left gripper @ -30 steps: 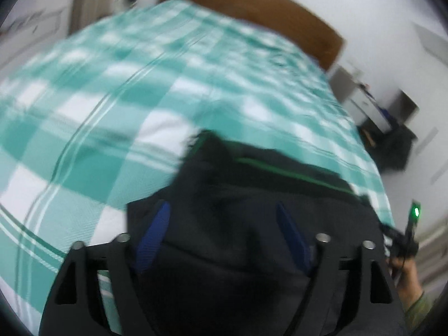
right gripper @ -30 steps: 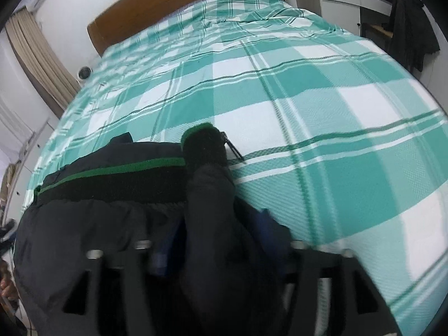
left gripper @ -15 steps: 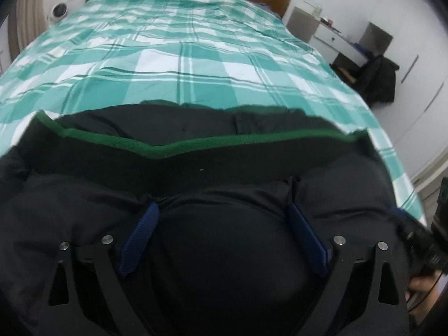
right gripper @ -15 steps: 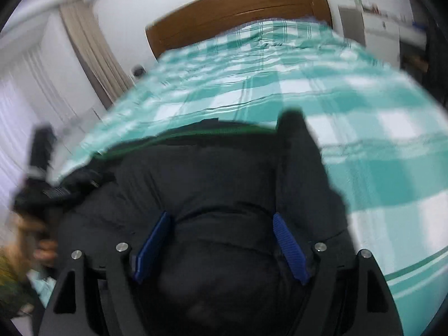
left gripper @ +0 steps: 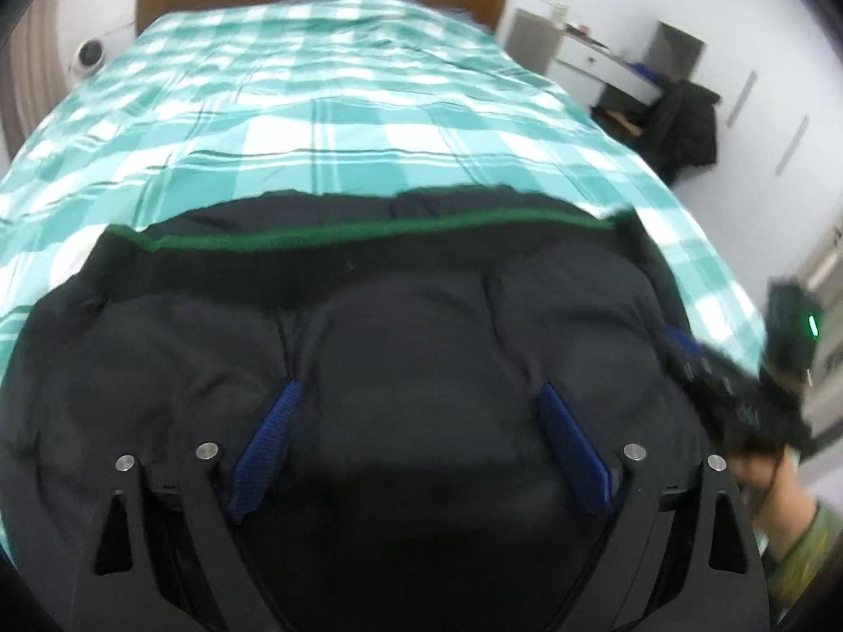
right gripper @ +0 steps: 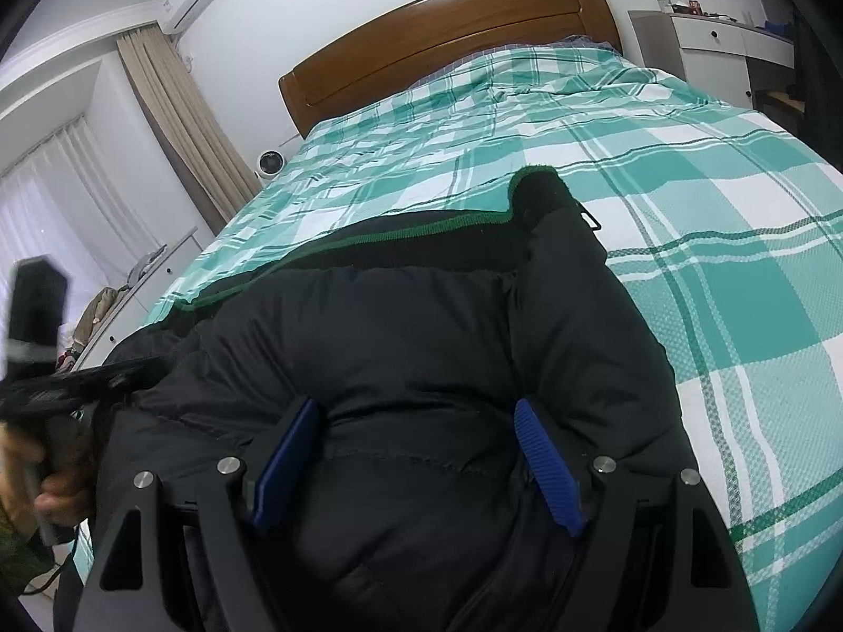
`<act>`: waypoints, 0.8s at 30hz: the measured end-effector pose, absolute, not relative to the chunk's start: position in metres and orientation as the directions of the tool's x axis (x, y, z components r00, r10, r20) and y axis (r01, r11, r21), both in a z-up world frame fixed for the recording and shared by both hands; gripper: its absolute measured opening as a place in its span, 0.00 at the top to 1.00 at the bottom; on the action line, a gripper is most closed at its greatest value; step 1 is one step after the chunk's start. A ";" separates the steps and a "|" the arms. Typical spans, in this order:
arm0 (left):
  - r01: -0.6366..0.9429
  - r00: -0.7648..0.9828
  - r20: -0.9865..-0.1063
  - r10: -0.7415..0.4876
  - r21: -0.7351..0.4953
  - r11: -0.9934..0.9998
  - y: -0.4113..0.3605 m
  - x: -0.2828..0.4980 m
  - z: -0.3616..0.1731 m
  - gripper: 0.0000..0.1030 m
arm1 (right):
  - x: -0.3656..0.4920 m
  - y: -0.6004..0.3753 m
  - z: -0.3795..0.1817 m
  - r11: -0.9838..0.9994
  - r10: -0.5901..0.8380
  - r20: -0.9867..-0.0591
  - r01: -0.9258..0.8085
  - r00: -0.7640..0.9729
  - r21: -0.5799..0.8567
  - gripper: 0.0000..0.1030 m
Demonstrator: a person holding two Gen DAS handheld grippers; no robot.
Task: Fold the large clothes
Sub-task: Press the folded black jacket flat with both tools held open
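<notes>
Lying across the near end of the bed (left gripper: 369,121), a black padded jacket (left gripper: 411,326) is spread on the green-and-white checked cover, its green-trimmed edge (left gripper: 369,237) turned toward the wooden headboard (right gripper: 448,31). The left tongs (left gripper: 421,389) point down onto the jacket's middle and stand wide, having just been opening; a puffed panel fills the gap between the blue pads (left gripper: 268,437), which flank it without clearly squeezing it. The right tongs (right gripper: 416,405) sit lower on the jacket, toward its right side, and are fairly wide but closed on a thick bulge of padding, with creases running from pad to pad. A dark sleeve or flap lies just beyond them, reaching toward the bare cover on the right.
</notes>
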State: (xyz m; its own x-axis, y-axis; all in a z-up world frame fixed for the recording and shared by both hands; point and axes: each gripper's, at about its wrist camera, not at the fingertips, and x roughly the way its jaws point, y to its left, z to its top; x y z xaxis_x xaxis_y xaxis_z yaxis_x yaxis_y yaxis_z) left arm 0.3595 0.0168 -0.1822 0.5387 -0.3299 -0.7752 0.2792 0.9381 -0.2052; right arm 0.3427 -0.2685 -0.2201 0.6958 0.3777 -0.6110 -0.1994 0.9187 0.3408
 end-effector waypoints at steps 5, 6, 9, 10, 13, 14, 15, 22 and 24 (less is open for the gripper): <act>0.306 0.539 -0.781 -0.316 -0.168 0.937 0.014 0.349 -0.208 0.09 | 0.344 -0.268 -0.221 0.921 0.374 -0.611 -0.200 0.698 0.335 0.24; 0.307 0.546 -0.778 -0.312 -0.161 0.938 0.012 0.349 -0.212 0.08 | 0.345 -0.268 -0.221 0.921 0.373 -0.612 -0.199 0.698 0.334 0.24; 0.309 0.554 -0.772 -0.312 -0.157 0.938 0.010 0.350 -0.218 0.07 | 0.346 -0.268 -0.221 0.921 0.372 -0.613 -0.199 0.697 0.334 0.24; 0.308 0.555 -0.770 -0.316 -0.163 0.938 0.011 0.349 -0.219 0.07 | 0.345 -0.268 -0.221 0.922 0.372 -0.613 -0.199 0.697 0.333 0.24; 0.307 0.560 -0.762 -0.324 -0.173 0.936 0.013 0.347 -0.221 0.07 | 0.343 -0.268 -0.222 0.923 0.371 -0.612 -0.201 0.699 0.329 0.24; 0.306 0.562 -0.761 -0.324 -0.173 0.936 0.013 0.346 -0.221 0.07 | 0.343 -0.268 -0.222 0.923 0.370 -0.611 -0.202 0.700 0.328 0.24; 0.305 0.563 -0.761 -0.322 -0.170 0.937 0.013 0.346 -0.221 0.07 | 0.343 -0.268 -0.222 0.923 0.370 -0.610 -0.202 0.701 0.328 0.24; 0.320 0.554 -0.767 -0.323 -0.162 0.934 0.009 0.308 -0.190 0.10 | 0.343 -0.271 -0.224 0.917 0.380 -0.603 -0.201 0.701 0.345 0.24; 0.320 0.559 -0.765 -0.319 -0.156 0.935 0.010 0.298 -0.195 0.10 | 0.343 -0.272 -0.225 0.916 0.383 -0.599 -0.202 0.703 0.347 0.24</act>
State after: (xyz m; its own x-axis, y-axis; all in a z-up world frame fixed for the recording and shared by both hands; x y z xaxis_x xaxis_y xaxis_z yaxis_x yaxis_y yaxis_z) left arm 0.2984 0.0102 -0.1946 0.5594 -0.3192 -0.7650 0.3196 0.9346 -0.1562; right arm 0.3427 -0.2720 -0.2248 0.7032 0.3826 -0.5993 -0.2020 0.9157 0.3475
